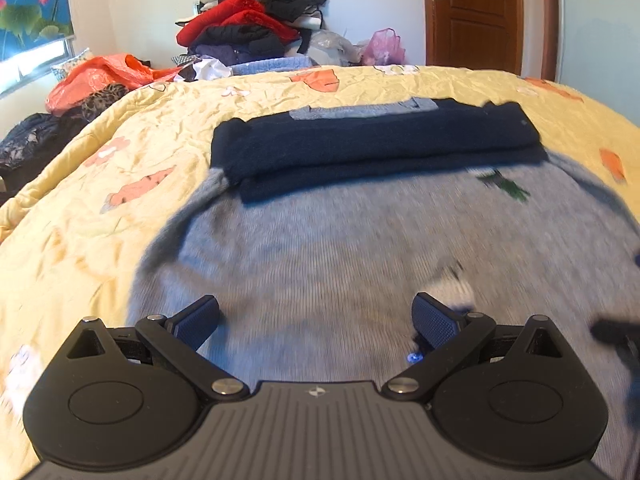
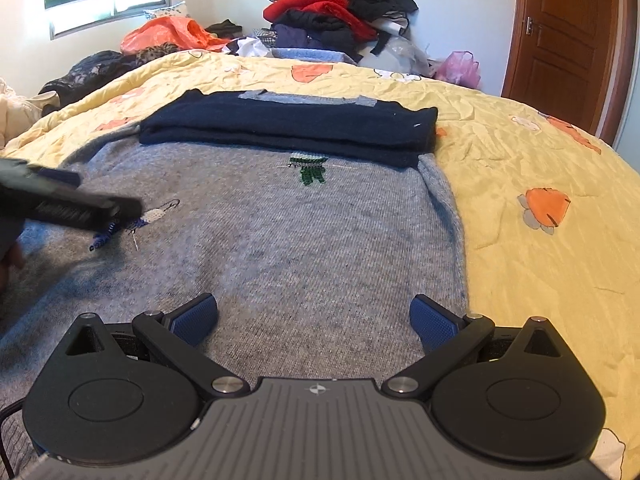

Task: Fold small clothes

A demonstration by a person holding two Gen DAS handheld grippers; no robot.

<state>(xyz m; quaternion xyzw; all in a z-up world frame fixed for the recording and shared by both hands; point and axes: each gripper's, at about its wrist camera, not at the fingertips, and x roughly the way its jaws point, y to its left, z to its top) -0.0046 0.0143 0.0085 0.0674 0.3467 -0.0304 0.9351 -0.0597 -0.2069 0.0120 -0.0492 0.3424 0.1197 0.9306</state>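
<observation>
Left wrist view first: the left tongs (image 1: 316, 320) hang just above the near part of the grey sweater (image 1: 320, 248), their blue pads spread wide apart and holding nothing. From the right wrist view the right tongs (image 2: 314, 320) stand the same way, apart and empty, over the sweater's near right portion, close to its side edge. I judge both are poised low over the hem end so each can take a corner for the next fold.

The sweater lies flat on the bed (image 2: 520, 152), inside out by the look of the loose threads around its green motif (image 2: 310, 170). Its long axis runs away from the cameras, hem end nearest, neck end farthest. Across that far end the navy sleeves (image 2: 288, 128) are laid crosswise in a tidy band, a strip of grey collar showing beyond them, which squares the garment into a plain rectangle, ready to be doubled over lengthwise.

Farther off, a heap of unfolded clothes (image 2: 340, 12) sits against the wall, beside a wooden door (image 2: 560, 40).
</observation>
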